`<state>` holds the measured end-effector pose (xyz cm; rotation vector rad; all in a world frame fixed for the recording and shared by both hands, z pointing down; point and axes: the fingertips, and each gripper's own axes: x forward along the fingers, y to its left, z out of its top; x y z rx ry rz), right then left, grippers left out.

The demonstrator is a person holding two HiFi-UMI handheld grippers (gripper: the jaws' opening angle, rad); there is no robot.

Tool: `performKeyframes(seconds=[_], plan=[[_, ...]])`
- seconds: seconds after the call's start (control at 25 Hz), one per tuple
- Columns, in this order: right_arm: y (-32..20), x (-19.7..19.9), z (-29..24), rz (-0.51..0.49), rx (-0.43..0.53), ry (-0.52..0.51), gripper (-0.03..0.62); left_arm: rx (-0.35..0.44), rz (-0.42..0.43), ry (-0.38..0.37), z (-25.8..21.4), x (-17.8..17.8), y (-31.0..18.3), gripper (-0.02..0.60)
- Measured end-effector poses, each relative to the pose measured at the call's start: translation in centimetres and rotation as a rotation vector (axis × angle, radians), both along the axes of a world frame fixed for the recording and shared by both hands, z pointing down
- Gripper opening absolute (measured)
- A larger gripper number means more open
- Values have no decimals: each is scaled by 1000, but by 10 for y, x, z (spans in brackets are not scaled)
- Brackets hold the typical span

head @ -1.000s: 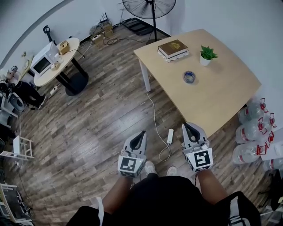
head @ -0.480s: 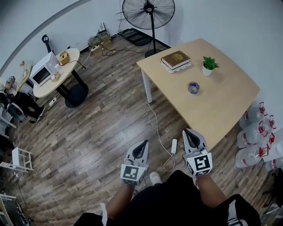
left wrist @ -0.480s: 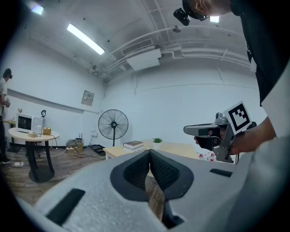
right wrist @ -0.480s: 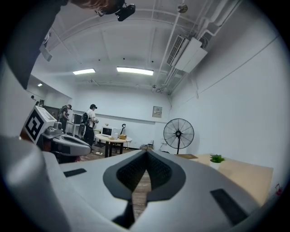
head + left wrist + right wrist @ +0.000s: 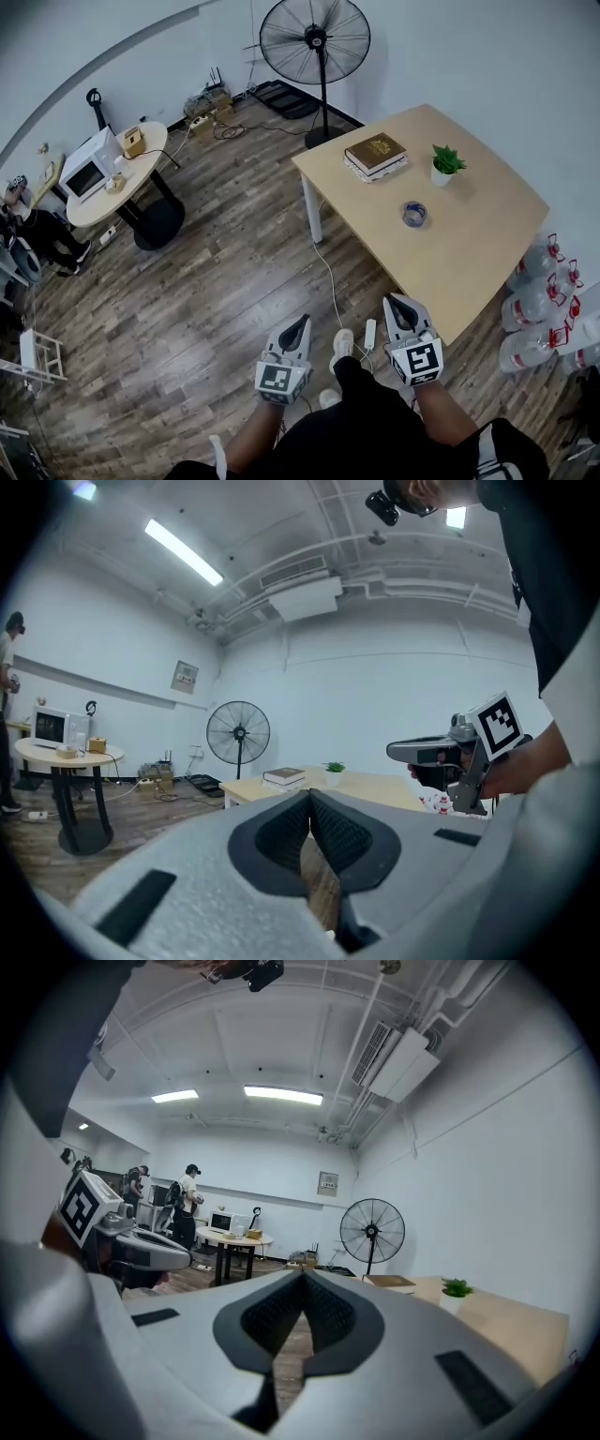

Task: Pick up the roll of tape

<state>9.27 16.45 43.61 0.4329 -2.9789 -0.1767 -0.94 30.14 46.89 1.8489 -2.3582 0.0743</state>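
Note:
The roll of tape (image 5: 413, 215) lies flat on the light wooden table (image 5: 487, 253), near its middle, in the head view. Both grippers are held low in front of the person, short of the table's near corner. My left gripper (image 5: 299, 322) is shut with nothing in it and hangs over the wood floor. My right gripper (image 5: 396, 301) is shut and empty too, close to the table's near edge. In the left gripper view (image 5: 309, 794) the jaws meet and the right gripper (image 5: 441, 754) shows beside it. The right gripper view (image 5: 302, 1274) shows closed jaws; the tape is not visible there.
On the table stand a stack of books (image 5: 375, 155) and a small potted plant (image 5: 443, 164). A standing fan (image 5: 315, 42) is behind the table. A white cable with a power strip (image 5: 369, 334) lies on the floor. Water jugs (image 5: 544, 295) sit right; a round table (image 5: 112, 178) left.
The person has stepped forward toward the table. Both grippers travelled along, still shut and side by side, and a foot now shows between them.

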Motion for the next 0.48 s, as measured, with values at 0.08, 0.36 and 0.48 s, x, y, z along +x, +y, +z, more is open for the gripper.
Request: performKeyframes(seconds=[0.08, 0.36, 0.48], plan=[[-10, -13, -2, -2, 10, -8, -6, -5, 2, 3, 1, -13, -10, 3], [-67, -60, 10, 65, -20, -11, -6, -31, 14, -7, 3, -68, -59, 3], [-100, -76, 12, 89, -39, -1, -6, -53, 18, 8, 5, -90, -90, 3]])
